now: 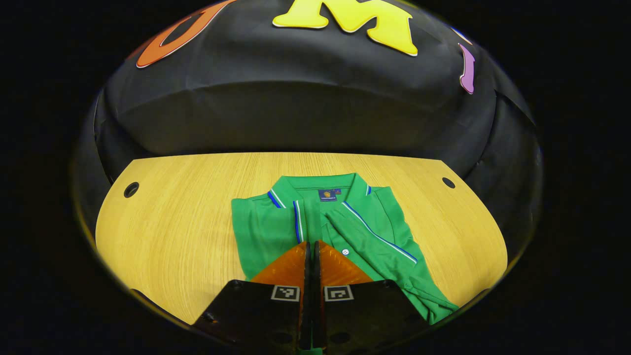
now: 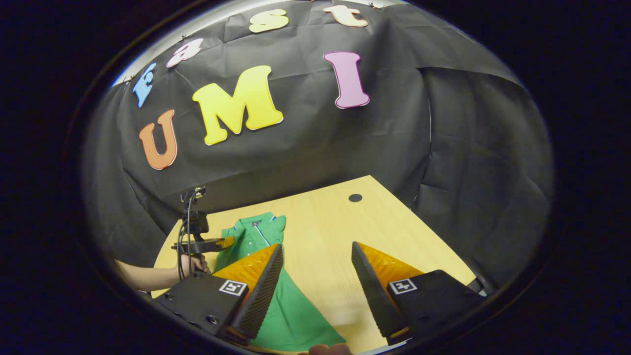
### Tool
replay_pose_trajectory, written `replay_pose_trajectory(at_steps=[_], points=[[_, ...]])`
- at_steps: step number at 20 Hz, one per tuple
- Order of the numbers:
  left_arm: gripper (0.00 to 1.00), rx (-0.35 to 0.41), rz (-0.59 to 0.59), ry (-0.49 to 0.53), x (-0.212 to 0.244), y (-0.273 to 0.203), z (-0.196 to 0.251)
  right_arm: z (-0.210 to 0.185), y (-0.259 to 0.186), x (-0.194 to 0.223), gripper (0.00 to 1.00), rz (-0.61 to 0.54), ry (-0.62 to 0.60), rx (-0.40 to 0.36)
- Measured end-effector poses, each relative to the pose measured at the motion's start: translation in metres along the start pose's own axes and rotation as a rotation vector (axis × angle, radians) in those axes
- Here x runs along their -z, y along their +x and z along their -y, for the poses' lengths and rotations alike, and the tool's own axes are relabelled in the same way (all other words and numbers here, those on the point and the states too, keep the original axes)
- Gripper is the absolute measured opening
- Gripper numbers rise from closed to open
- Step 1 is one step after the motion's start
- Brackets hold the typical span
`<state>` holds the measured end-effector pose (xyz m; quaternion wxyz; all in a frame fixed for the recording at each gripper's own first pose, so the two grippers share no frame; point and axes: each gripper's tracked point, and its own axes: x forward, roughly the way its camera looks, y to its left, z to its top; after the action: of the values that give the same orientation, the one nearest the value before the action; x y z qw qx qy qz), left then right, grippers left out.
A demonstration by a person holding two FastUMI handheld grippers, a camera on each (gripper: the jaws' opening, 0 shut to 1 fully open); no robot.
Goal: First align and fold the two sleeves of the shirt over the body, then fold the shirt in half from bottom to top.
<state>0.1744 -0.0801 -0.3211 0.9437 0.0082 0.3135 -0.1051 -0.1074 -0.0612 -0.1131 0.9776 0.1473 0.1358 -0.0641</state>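
Shirt (image 1: 276,231) soft, light, floppy mid-desk (image 1: 172,217); grab hem corners; left gripper (image 1: 311,251) closed, empty; right gripper (image 2: 315,256) wide open, empty.

We cannot read any words or numbers on the objects. The green polo shirt with blue and white trim (image 1: 276,231) has a small dark blue label (image 1: 328,195) inside the collar, at 12 o'clock of the shirt, but its print is too small for us. Square black-and-white coded markers (image 1: 285,293) stand on the gripper bodies; they carry patterns, not letters.
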Motion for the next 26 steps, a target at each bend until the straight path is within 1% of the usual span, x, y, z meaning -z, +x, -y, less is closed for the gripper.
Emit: replay_pose_trajectory(at_steps=[1, 2, 3, 4, 5, 6, 7, 8, 9, 10, 11, 12, 13, 14, 15, 16, 18, 19, 20, 22, 24, 26], points=[[0.07, 0.008, -0.010, 0.002, 0.003, 0.000, 0.005, 0.001, 0.000, 0.000, 0.89, -0.002, 0.004, -0.001], [0.10, 0.038, -0.018, -0.003, 0.005, -0.002, 0.014, 0.000, 0.000, 0.002, 0.85, -0.003, 0.006, 0.000], [0.17, 0.074, -0.026, -0.014, 0.006, -0.003, 0.024, 0.000, 0.001, 0.002, 0.89, -0.005, 0.010, -0.002], [0.20, 0.109, -0.025, -0.026, 0.006, -0.008, 0.033, -0.001, 0.002, 0.002, 0.85, -0.003, 0.014, -0.003], [0.31, 0.123, -0.015, -0.019, 0.006, -0.012, 0.037, -0.002, 0.003, 0.001, 0.89, -0.001, 0.017, -0.006], [0.54, 0.107, -0.011, 0.001, 0.004, -0.023, 0.033, -0.004, 0.004, 0.001, 0.85, 0.000, 0.019, -0.011], [0.77, 0.090, -0.005, 0.019, 0.008, -0.019, 0.029, -0.008, 0.005, 0.000, 0.85, 0.003, 0.019, -0.018], [1.00, 0.088, 0.003, 0.024, 0.007, -0.026, 0.026, -0.012, 0.007, -0.001, 0.89, 0.005, 0.018, -0.025], [1.00, 0.081, 0.015, 0.028, 0.005, -0.033, 0.024, -0.017, 0.008, -0.001, 0.92, 0.005, 0.014, -0.033], [1.00, 0.072, 0.028, 0.024, 0.004, -0.044, 0.017, -0.022, 0.011, -0.001, 0.85, 0.005, 0.005, -0.042], [1.00, 0.065, 0.043, 0.017, 0.002, -0.056, 0.011, -0.027, 0.014, -0.001, 0.89, 0.002, -0.004, -0.052], [1.00, 0.057, 0.058, 0.009, 0.001, -0.067, 0.004, -0.033, 0.016, 0.000, 0.86, -0.001, -0.012, -0.064], [1.00, 0.046, 0.070, -0.001, -0.001, -0.079, -0.003, -0.039, 0.017, 0.000, 0.86, -0.004, -0.025, -0.074], [1.00, 0.039, 0.082, -0.013, -0.001, -0.092, -0.011, -0.045, 0.019, 0.002, 0.89, -0.010, -0.040, -0.089], [1.00, 0.033, 0.094, -0.028, 0.000, -0.108, -0.018, -0.051, 0.022, 0.004, 0.90, -0.018, -0.056, -0.106], [1.00, 0.029, 0.106, -0.039, 0.001, -0.122, -0.026, -0.057, 0.024, 0.006, 0.89, -0.027, -0.072, -0.121], [1.00, 0.013, 0.121, -0.046, 0.006, -0.147, -0.043, -0.066, 0.028, 0.010, 0.92, -0.048, -0.110, -0.154], [1.00, 0.011, 0.120, -0.049, 0.011, -0.159, -0.049, -0.069, 0.030, 0.013, 0.93, -0.057, -0.128, -0.165], [1.00, 0.010, 0.114, -0.056, 0.018, -0.171, -0.055, -0.072, 0.032, 0.017, 0.97, -0.069, -0.143, -0.178], [1.00, 0.021, 0.089, -0.075, 0.038, -0.193, -0.066, -0.076, 0.038, 0.027, 0.97, -0.102, -0.173, -0.203], [1.00, 0.049, 0.048, -0.099, 0.063, -0.208, -0.071, -0.079, 0.039, 0.046, 0.96, -0.166, -0.199, -0.256], [1.00, 0.079, -0.006, -0.120, 0.090, -0.224, -0.075, -0.072, 0.041, 0.068, 0.97, -0.260, -0.197, -0.301]])
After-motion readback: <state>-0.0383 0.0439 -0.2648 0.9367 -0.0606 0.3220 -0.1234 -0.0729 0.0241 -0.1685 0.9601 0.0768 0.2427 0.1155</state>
